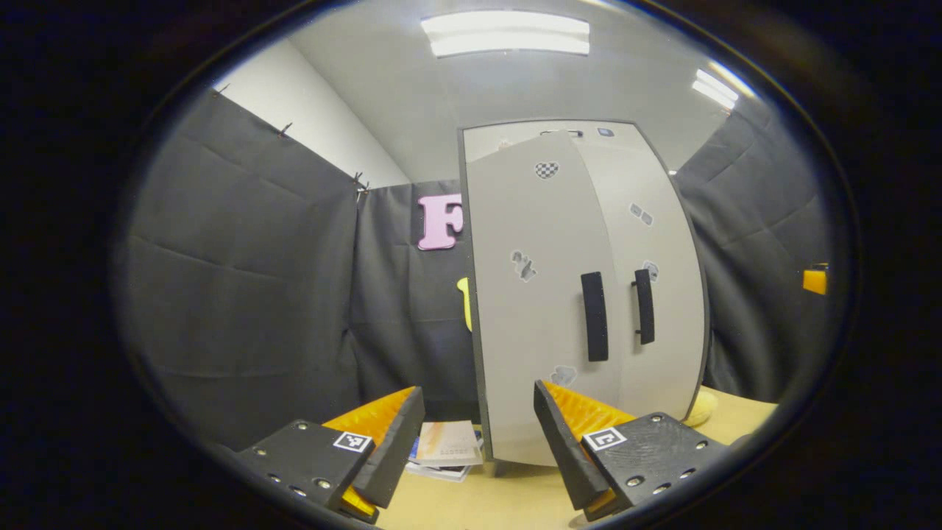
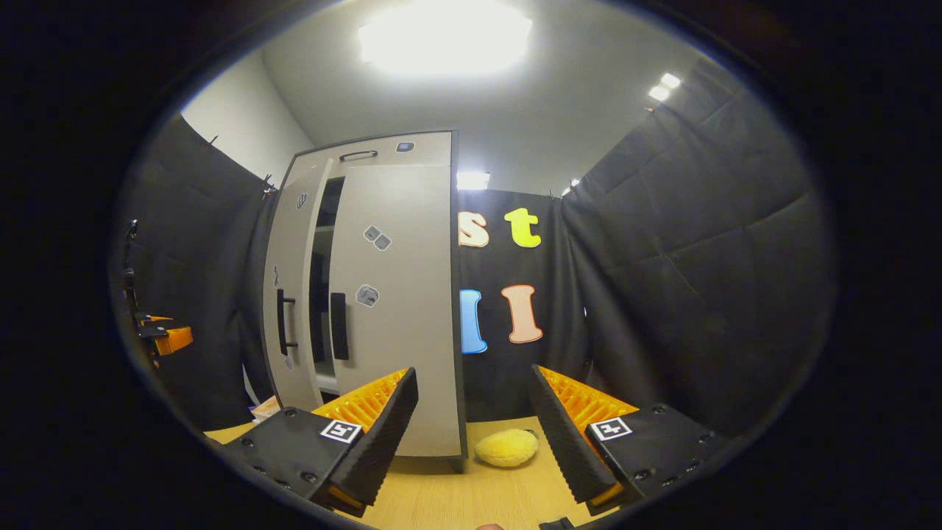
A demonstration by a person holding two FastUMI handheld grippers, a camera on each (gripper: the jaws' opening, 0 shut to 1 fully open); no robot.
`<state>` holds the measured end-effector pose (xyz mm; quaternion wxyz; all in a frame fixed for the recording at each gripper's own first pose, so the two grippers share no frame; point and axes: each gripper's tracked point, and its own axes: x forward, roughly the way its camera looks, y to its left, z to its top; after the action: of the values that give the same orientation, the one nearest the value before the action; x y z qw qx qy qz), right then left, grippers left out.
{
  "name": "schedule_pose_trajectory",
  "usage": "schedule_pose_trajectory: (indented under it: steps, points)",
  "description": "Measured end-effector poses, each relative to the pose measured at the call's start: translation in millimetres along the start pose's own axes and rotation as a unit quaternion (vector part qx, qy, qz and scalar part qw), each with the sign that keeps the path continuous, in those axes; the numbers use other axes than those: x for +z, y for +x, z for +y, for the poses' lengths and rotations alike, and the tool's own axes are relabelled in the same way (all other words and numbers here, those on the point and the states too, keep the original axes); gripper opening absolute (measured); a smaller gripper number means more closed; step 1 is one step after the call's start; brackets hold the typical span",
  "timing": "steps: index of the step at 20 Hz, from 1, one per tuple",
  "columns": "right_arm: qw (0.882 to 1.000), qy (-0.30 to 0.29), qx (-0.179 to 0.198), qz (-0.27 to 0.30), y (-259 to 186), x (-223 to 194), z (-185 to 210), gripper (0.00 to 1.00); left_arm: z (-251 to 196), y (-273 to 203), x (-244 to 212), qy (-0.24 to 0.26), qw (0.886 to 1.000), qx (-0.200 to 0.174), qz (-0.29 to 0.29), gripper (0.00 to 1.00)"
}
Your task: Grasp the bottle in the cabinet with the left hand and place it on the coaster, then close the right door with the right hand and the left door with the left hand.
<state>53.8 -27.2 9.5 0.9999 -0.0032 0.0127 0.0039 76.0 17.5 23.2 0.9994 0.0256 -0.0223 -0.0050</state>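
Observation:
A grey two-door cabinet [image 1: 515, 147] stands on the wooden table [image 1: 508, 500]. Its left door [image 1: 533, 309] stands ajar, swung a little outward, with a black handle [image 1: 595, 316]. The right door [image 1: 666, 250] lies flush, its handle [image 1: 645, 305] beside the other. My left gripper [image 1: 478, 390] is open and empty, low in front of the left door's outer edge. In the right gripper view a dark gap [image 2: 324, 258] with shelves shows between the left door [image 2: 291, 243] and the right door [image 2: 405, 294]. My right gripper [image 2: 472, 372] is open and empty, near the cabinet's right corner.
A stack of books or papers [image 1: 445, 449] lies on the table left of the cabinet. A yellow soft object [image 2: 506, 447] rests by the cabinet's right foot. The left gripper [image 2: 165, 335] shows far off at the left of the right gripper view. Black cloth walls surround the booth.

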Motion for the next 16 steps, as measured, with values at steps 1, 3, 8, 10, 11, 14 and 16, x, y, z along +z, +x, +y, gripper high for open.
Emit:
schedule_pose_trajectory:
  steps: [1, 3, 8, 10, 11, 14, 16]
  points:
    - [1.0, -0.001, 0.002, -0.001, -3.6, 2.1, 3.9, 0.97, 4.0, -4.4, 0.3, 0.001, 1.0, 0.0, 0.0, 0.95]
    - [1.0, -0.002, 0.002, -0.001, -10.4, 4.3, 9.4, 0.97, 12.3, -16.3, 0.8, 0.0, 1.0, -0.002, 0.001, 0.94]
    - [1.0, -0.004, 0.006, -0.005, -25.8, 11.0, 21.1, 0.96, 30.8, -42.4, 3.7, 0.007, 1.0, 0.0, -0.001, 0.95]
    - [1.0, -0.002, 0.005, -0.007, -29.4, 13.3, 23.4, 0.96, 34.9, -52.3, 2.9, 0.008, 1.0, 0.0, -0.001, 0.95]
    - [1.0, -0.001, 0.004, -0.009, -31.1, 15.0, 24.9, 0.96, 36.3, -54.5, 3.4, 0.008, 1.0, 0.0, -0.002, 0.95]
    - [1.0, -0.002, 0.002, -0.012, -36.1, 18.3, 25.7, 0.96, 40.3, -63.4, 4.6, 0.008, 1.0, -0.001, -0.004, 0.95]
    - [1.0, -0.005, 0.001, -0.012, -39.1, 18.9, 26.6, 0.96, 41.8, -64.6, 4.4, 0.007, 1.0, -0.001, -0.004, 0.95]
